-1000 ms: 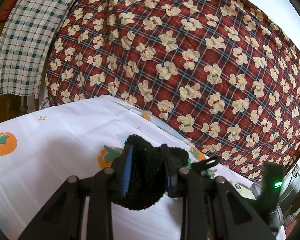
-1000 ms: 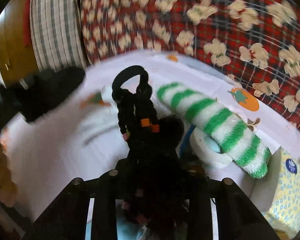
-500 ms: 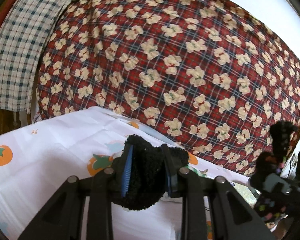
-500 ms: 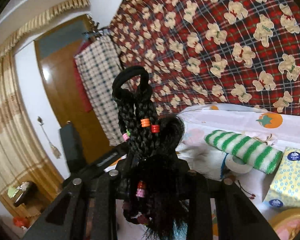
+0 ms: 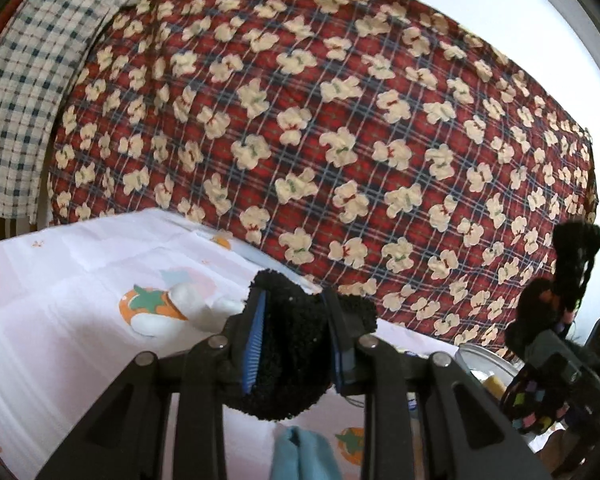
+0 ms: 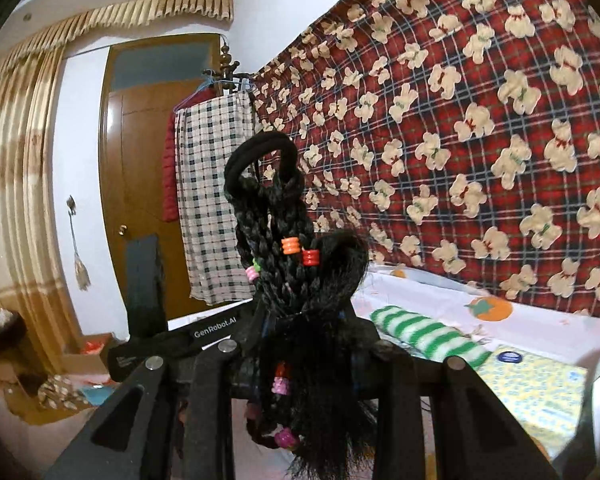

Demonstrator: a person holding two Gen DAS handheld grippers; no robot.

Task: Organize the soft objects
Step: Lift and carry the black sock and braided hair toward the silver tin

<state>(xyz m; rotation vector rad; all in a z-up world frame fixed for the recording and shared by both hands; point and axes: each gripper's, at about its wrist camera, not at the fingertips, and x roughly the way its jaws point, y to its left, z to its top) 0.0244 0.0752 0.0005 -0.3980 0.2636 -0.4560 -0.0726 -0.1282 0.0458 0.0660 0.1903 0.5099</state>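
Both tools held soft things above the tabletop.

The left tool [image 5: 296, 344] was clamped on a fuzzy black sock [image 5: 290, 354], lifted over the tomato-print tablecloth [image 5: 60, 320]. The right tool [image 6: 300, 344] gripped a black braided hairpiece [image 6: 284, 264] strung with coloured beads, raised clear of the cloth. A green-and-white striped sock [image 6: 428, 336] lay near the tabletop's far edge, beside a yellow tissue pack [image 6: 540, 388].

Black fuzzy sock [image 5: 288, 356]; black braids [image 6: 276, 232] with coloured beads; green-and-white striped sock [image 6: 428, 336]; red plaid blanket [image 5: 340, 120].
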